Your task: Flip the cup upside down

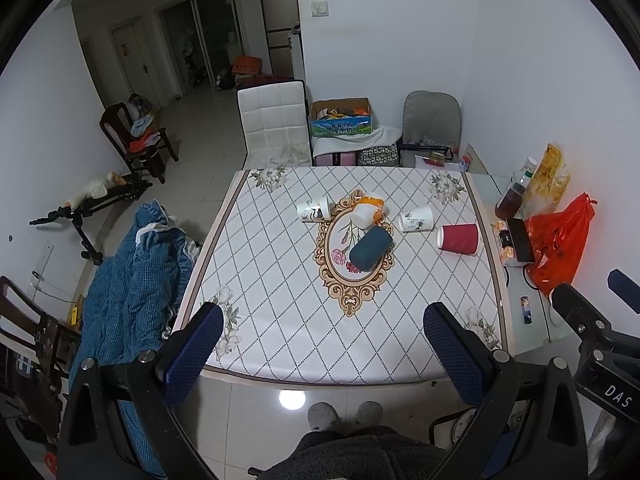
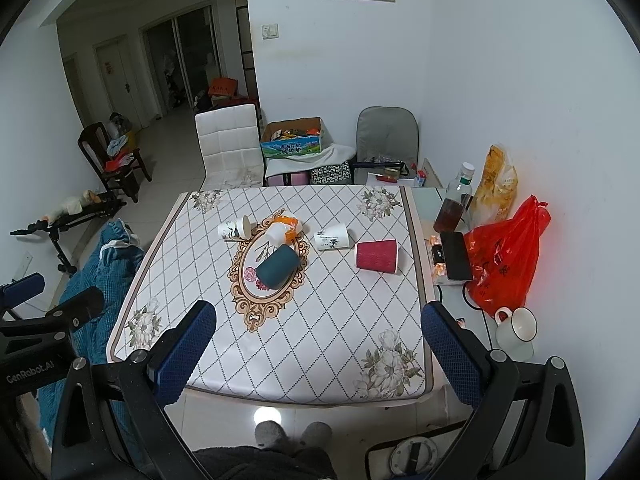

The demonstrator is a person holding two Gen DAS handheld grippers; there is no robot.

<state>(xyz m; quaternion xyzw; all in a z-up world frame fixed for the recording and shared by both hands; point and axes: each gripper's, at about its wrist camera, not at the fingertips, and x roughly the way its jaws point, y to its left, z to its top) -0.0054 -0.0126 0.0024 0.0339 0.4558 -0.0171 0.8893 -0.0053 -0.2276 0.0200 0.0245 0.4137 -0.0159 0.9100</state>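
While five cups lie tipped on their sides mid-table, the red cup (image 2: 376,255) sits nearest the right edge of the diamond-patterned tablecloth (image 2: 320,320). Both the left gripper (image 1: 323,354) and right gripper (image 2: 318,350) hover wide open, empty, above bare near-side cloth.

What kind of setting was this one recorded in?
Most likely a lived-in home dining area. A table with a floral cloth holds paper cups lying on their sides, such as the red cup; a white dining chair stands behind it, and a hallway with doors opens beyond.
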